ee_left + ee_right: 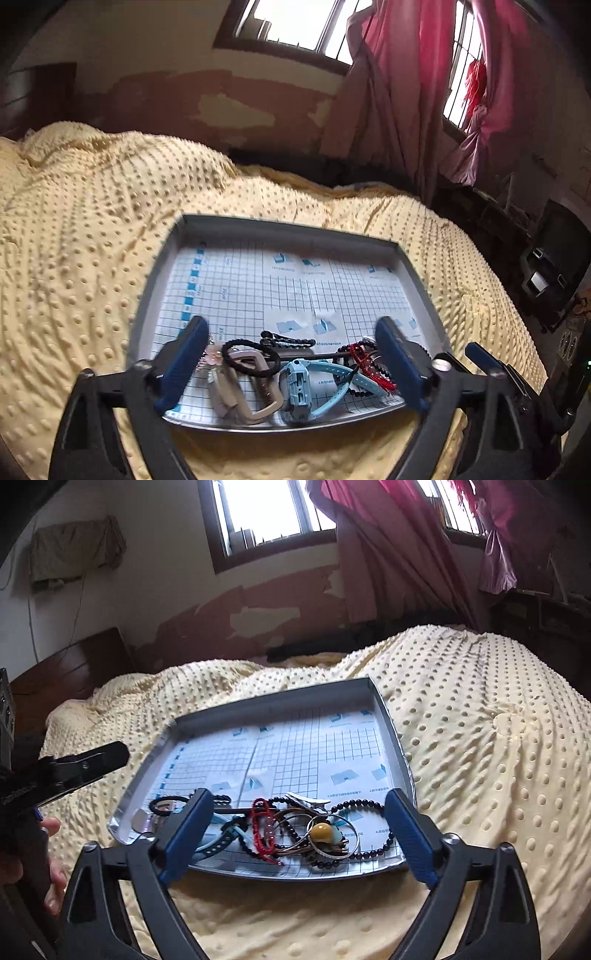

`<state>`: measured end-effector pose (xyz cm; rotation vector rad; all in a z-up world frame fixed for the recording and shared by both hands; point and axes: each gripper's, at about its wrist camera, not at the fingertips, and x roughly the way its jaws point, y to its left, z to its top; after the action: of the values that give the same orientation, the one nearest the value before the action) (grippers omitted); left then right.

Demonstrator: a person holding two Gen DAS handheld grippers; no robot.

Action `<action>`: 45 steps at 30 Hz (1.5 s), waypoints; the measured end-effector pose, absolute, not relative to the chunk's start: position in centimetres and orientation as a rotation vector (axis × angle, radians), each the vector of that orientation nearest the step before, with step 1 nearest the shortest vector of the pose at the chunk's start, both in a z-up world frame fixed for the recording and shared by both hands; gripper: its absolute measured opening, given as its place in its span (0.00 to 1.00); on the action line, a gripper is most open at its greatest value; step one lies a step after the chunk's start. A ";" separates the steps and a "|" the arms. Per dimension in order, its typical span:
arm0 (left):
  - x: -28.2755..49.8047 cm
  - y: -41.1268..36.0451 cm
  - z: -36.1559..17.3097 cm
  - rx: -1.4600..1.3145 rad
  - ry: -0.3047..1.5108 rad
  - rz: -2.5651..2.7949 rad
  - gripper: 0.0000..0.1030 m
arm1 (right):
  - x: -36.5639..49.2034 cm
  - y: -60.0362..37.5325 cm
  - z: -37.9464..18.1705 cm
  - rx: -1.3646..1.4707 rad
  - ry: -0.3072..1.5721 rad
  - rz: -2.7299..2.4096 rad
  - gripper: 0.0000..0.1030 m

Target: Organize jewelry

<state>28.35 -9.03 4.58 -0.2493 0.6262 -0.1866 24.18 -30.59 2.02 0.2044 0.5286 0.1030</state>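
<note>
Two grippers, both with jaws spread wide and nothing between them — left gripper [291,363] and right gripper [306,840] hang over the near edge of the tray [155,273]. Neither touches the jewelry.

Tray: shallow grey metal, lined with gridded paper, lying on a yellow dotted blanket [81,229] on a bed. Its far part is bare; all jewelry is bunched along the near rim.

Left wrist view, left to right:
- beige watch strap [255,391], looped, long axis roughly toward the camera
- black hair tie [251,356] lying across the strap's top
- light blue watch [299,391], case near the rim, straps fanning right and away
- short black beaded piece [288,339] lying crosswise, just behind the pile
- red cord bracelet [365,363] tangled with dark beads beside the right finger

Right wrist view:
- dark beaded bracelet [373,830], large loop, widest crosswise, on the right of the pile
- yellow bead [320,830] on thin silver hoops, inside that loop
- silver hair clip [306,798], long axis crosswise, behind the hoops
- red cord bracelet [264,827] overlaps the watch strap and brown cords — pieces are interlaced, no single one lies free

Left gripper also shows at the left edge of the right view, with the hand [51,864] on its grip. Pink curtains [373,542] hang at the window behind the bed.
</note>
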 end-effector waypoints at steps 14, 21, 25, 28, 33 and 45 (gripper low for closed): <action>15.6 -4.8 7.2 -0.190 0.433 -0.105 1.00 | 13.2 -27.6 4.6 0.122 0.371 0.158 0.99; 8.9 -4.5 6.0 -0.106 0.378 -0.081 1.00 | 8.8 -27.0 2.9 0.115 0.418 0.163 0.99; 7.7 -4.2 5.0 -0.107 0.381 -0.092 1.00 | 7.7 -27.3 2.5 0.126 0.420 0.151 0.99; 7.2 -4.1 4.3 -0.110 0.388 -0.086 1.00 | 7.5 -27.4 2.4 0.127 0.423 0.144 0.99; 7.3 -4.1 3.7 -0.110 0.394 -0.086 1.00 | 7.6 -27.3 2.2 0.127 0.425 0.141 0.99; 7.9 -3.3 3.1 -0.140 0.403 -0.089 1.00 | 7.8 -26.5 2.1 0.112 0.434 0.149 0.99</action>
<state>7.86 -3.35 3.12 -0.1399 0.4035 -0.0888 7.85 -26.50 2.10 0.1117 0.4336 0.1487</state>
